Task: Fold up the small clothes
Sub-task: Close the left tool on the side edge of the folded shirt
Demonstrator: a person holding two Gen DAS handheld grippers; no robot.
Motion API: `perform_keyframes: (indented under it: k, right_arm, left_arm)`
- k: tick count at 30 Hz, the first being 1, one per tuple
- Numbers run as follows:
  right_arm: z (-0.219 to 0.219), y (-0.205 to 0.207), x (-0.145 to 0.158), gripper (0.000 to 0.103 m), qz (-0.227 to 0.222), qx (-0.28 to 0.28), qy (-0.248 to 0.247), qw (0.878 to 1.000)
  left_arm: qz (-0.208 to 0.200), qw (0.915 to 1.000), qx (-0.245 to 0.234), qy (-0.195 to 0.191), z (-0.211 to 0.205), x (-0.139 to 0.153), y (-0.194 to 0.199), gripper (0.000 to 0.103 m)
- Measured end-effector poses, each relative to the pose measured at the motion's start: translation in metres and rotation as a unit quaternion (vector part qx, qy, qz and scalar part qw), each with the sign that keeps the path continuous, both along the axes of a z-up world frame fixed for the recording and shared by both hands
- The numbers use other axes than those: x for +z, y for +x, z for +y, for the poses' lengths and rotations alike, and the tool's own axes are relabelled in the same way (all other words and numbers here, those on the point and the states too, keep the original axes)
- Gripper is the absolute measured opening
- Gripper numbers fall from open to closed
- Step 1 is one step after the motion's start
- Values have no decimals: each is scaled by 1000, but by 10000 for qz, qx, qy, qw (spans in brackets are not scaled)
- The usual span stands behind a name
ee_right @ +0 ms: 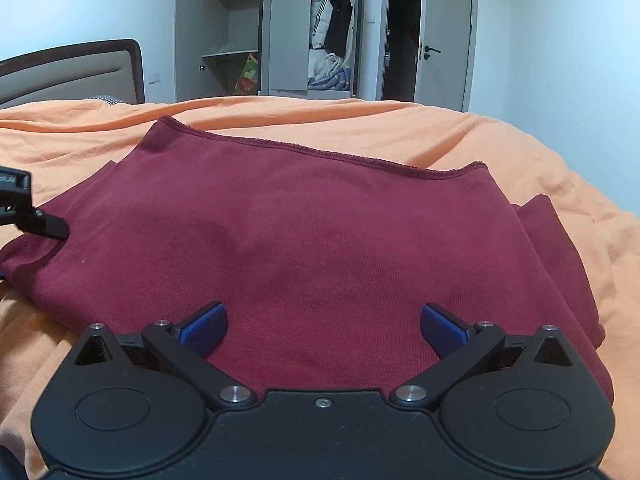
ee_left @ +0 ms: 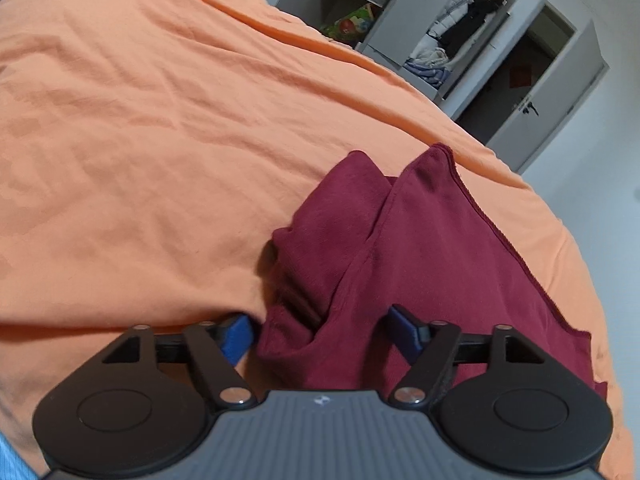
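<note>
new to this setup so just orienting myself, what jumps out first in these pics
The dark red garment stands out most, lying partly folded on the orange bedspread. Both grippers hang over it with jaws open: the right gripper above its near edge, the left gripper at its side. Behind the bed, an open wardrobe shows hanging clothes.

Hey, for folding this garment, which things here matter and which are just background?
For the job:
dark red knit garment
orange bedsheet beneath it
left tool, open
right tool, open

Just background:
grey wardrobe with open doors
hanging clothes inside
padded headboard
grey room door
</note>
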State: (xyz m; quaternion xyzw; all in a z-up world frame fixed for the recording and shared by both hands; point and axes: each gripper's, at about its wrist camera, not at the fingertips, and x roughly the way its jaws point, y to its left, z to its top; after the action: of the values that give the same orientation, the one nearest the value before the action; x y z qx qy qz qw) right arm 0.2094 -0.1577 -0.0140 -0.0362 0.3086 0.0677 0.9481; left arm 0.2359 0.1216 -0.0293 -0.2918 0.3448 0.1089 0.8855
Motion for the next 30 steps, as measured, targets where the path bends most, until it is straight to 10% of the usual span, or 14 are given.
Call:
perform_keyframes:
  k: [9,30]
  right_arm:
    - [0,7,5,103,252,8,-21,9997]
    - [-8,6,8,103,303,144,65,9994]
  left_arm:
    - [-52,9997,224,131,-2,7,-5,35]
    - [-446,9978,-104,485,-35,44,-13,15]
